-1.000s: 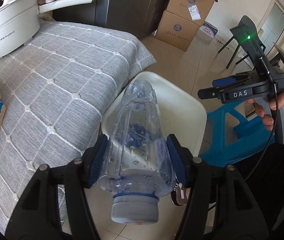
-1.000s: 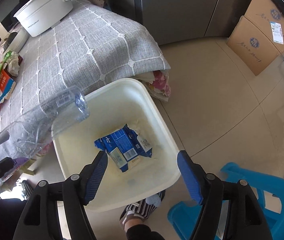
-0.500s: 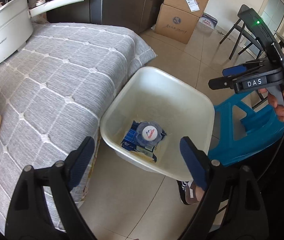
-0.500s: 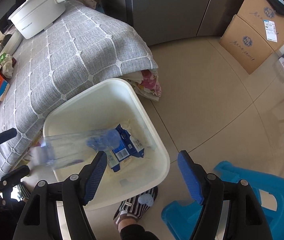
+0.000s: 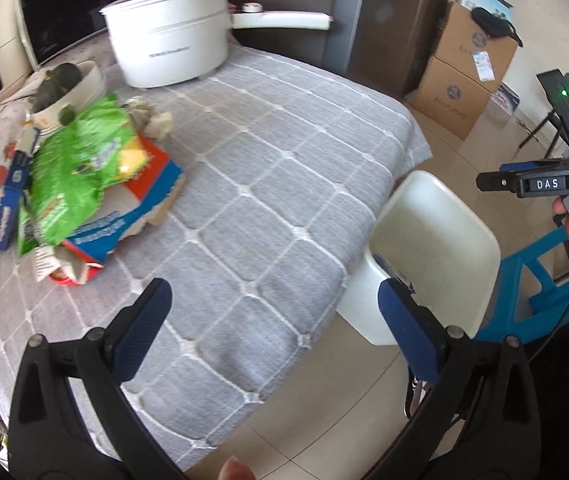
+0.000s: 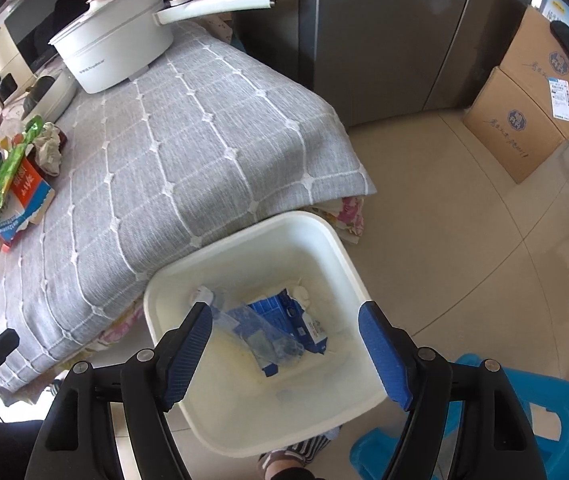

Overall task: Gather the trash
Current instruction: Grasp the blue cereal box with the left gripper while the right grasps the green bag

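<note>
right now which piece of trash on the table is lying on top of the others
The green snack bag: it is draped over the torn orange-and-blue carton, while the crumpled tissue lies beside the pile.

"DAS" on right tongs (image 5: 540, 184)

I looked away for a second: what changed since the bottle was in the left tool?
The left tool let go of the clear bottle, which now lies in the white bin, then swung toward the table trash. The right tool stayed open above the bin.
</note>
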Action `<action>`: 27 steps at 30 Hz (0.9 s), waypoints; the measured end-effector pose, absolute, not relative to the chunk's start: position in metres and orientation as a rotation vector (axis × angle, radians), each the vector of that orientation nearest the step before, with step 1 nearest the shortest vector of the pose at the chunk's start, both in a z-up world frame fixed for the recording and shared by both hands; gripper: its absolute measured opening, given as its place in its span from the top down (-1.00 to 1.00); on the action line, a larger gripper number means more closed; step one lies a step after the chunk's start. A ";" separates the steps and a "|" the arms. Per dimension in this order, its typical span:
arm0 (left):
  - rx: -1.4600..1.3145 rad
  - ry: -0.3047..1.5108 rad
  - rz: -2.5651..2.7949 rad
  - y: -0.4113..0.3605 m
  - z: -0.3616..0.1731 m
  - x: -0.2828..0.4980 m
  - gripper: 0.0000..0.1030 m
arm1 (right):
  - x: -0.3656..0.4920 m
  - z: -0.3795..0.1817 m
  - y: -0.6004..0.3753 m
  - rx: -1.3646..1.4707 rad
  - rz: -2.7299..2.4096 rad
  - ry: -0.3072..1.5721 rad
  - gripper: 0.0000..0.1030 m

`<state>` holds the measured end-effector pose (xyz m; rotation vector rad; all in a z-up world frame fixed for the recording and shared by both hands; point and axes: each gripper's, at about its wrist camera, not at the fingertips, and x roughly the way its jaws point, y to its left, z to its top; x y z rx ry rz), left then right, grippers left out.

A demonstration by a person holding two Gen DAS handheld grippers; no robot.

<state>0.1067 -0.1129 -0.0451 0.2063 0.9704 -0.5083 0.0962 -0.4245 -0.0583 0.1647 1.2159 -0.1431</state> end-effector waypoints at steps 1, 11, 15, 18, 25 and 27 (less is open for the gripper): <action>0.190 0.962 -0.479 -0.102 -0.042 0.110 -0.99 | 0.101 -0.056 -0.416 0.161 -0.134 1.207 -0.50; 0.103 0.844 -0.171 0.013 -0.013 0.144 -0.99 | 0.142 -0.039 -0.320 0.164 -0.016 1.121 -0.53; 0.131 0.828 -0.067 0.046 -0.020 0.158 -0.99 | 0.158 -0.033 -0.284 0.146 0.032 1.088 -0.61; 0.159 0.833 -0.018 0.062 -0.031 0.168 -0.99 | 0.168 -0.032 -0.261 0.144 0.064 1.075 -0.62; 0.290 0.781 0.031 0.073 -0.054 0.196 -0.99 | 0.187 -0.037 -0.222 0.167 0.120 1.077 -0.63; 0.326 0.777 0.044 0.071 -0.063 0.205 -0.99 | 0.194 -0.040 -0.214 0.175 0.129 1.081 -0.63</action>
